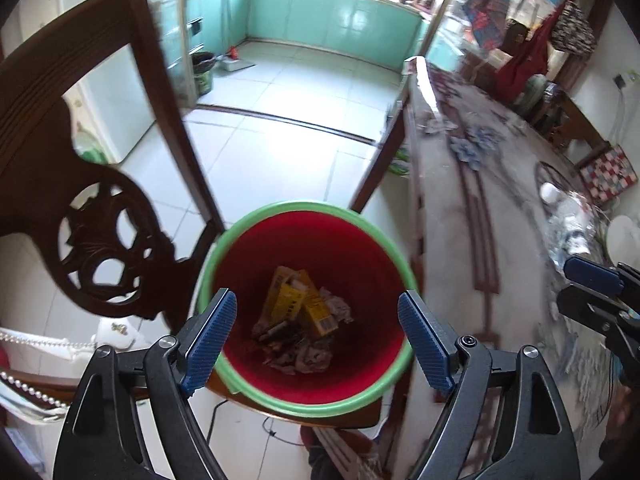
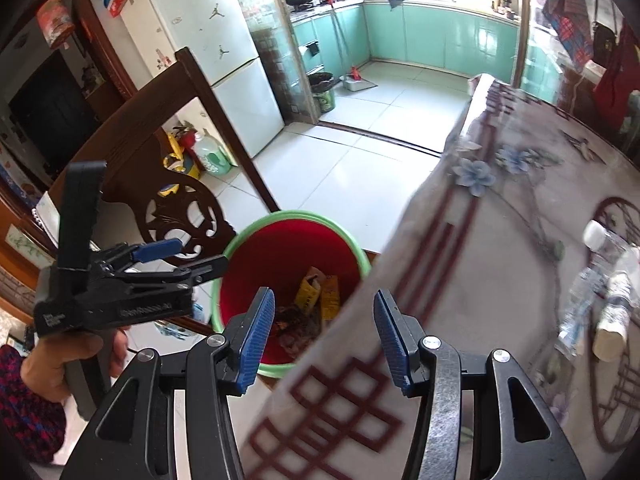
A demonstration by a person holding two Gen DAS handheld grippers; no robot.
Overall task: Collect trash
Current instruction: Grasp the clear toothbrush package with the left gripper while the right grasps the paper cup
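Beside the desk (image 2: 500, 216), red bin (image 1: 308, 248) with green rim sits on a chair seat; yellow cartons (image 1: 298, 304) and crumpled paper (image 1: 308, 356) lie inside. Left gripper (image 1: 318, 336) above bin, spread, empty. Right gripper (image 2: 324, 338) over desk edge, spread, empty. Plastic bottles (image 2: 608, 300) on desk.

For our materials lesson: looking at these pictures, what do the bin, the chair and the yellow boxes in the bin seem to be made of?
Bin: probably plastic, smooth red wall with a moulded green rim, slight sheen.
Chair: seemingly dark varnished wood; carved openwork back, visible grain.
Yellow boxes: likely printed cardboard, with creased edges and open flaps.
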